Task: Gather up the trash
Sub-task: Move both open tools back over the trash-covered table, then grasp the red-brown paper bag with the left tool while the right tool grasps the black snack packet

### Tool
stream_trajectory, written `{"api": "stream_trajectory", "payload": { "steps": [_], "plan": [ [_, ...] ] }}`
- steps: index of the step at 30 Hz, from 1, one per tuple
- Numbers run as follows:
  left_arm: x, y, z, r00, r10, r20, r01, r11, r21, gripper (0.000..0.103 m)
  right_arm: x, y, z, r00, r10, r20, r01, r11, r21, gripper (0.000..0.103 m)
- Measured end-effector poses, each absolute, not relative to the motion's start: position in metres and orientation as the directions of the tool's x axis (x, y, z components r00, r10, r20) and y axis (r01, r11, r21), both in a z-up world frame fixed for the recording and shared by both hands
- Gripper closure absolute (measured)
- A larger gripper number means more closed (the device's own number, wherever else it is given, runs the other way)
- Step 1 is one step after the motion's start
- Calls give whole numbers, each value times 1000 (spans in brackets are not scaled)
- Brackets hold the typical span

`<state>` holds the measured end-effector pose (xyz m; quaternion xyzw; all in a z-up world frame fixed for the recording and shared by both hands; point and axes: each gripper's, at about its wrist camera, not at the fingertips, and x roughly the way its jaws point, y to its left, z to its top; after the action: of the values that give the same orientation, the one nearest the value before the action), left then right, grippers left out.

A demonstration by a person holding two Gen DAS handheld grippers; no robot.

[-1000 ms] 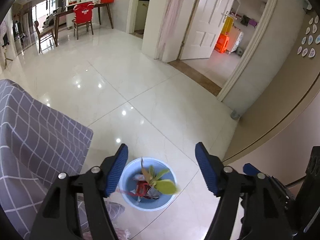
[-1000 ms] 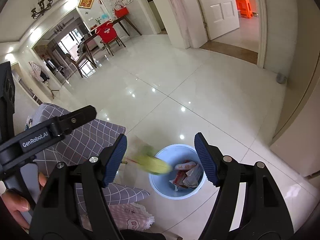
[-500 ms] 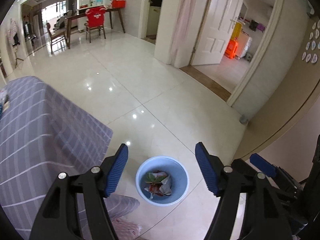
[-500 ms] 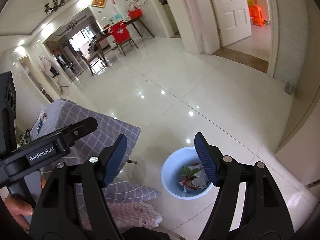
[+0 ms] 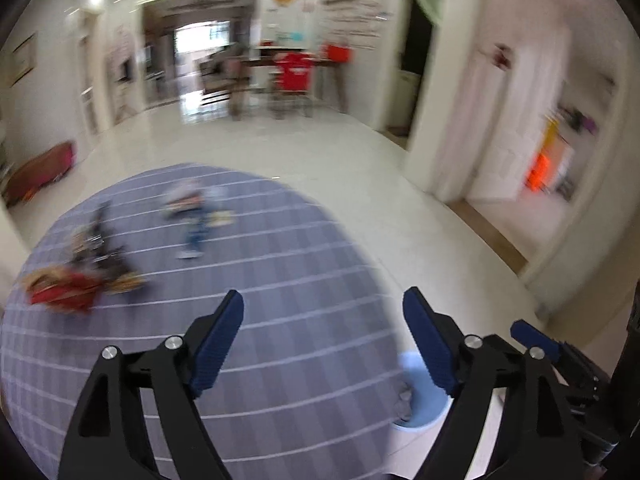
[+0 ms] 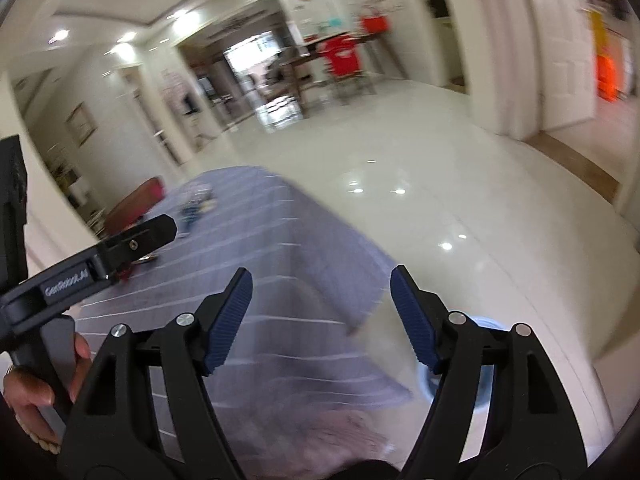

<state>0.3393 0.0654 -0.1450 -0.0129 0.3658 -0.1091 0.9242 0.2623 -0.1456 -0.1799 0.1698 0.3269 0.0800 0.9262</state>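
Observation:
Both views are blurred by motion. On the grey checked tablecloth lie a red wrapper, a dark scrap and a white and blue piece. My left gripper hovers over the cloth's near part, its jaws opening with nothing between them. The blue bin shows at the lower right, half hidden by a finger. My right gripper is over the cloth's edge, jaws opening a little, empty. The bin sits behind its right finger.
A hand holds the left tool's black body at the left of the right wrist view. A pink cloth hangs below the table. Far off stand a dining table with a red chair. White doors line the right.
A leaf that was falling has landed in the bin. Both cameras have swung up and left from the bin to the table top. The left jaws stand wider.

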Motion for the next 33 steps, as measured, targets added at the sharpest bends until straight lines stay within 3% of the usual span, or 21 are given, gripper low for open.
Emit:
{"api": "stream_trajectory", "payload": {
  "steps": [12, 17, 26, 33],
  "plan": [
    [353, 289, -147, 729, -63, -682, -268, 890, -369, 19, 350, 28, -184, 651, 415, -636, -291, 910, 296, 31],
    [368, 326, -166, 695, -16, -718, -370, 849, -377, 19, 380, 81, -193, 615, 432, -660, -342, 900, 270, 31],
    [404, 336, -195, 671, -27, -741, -385, 842, -379, 20, 425, 136, -217, 563, 403, -722, -414, 893, 175, 31],
    [407, 337, -207, 667, -35, -744, -368, 853, -370, 37, 445, 159, -234, 516, 390, -763, -450, 881, 147, 32]
  ]
}}
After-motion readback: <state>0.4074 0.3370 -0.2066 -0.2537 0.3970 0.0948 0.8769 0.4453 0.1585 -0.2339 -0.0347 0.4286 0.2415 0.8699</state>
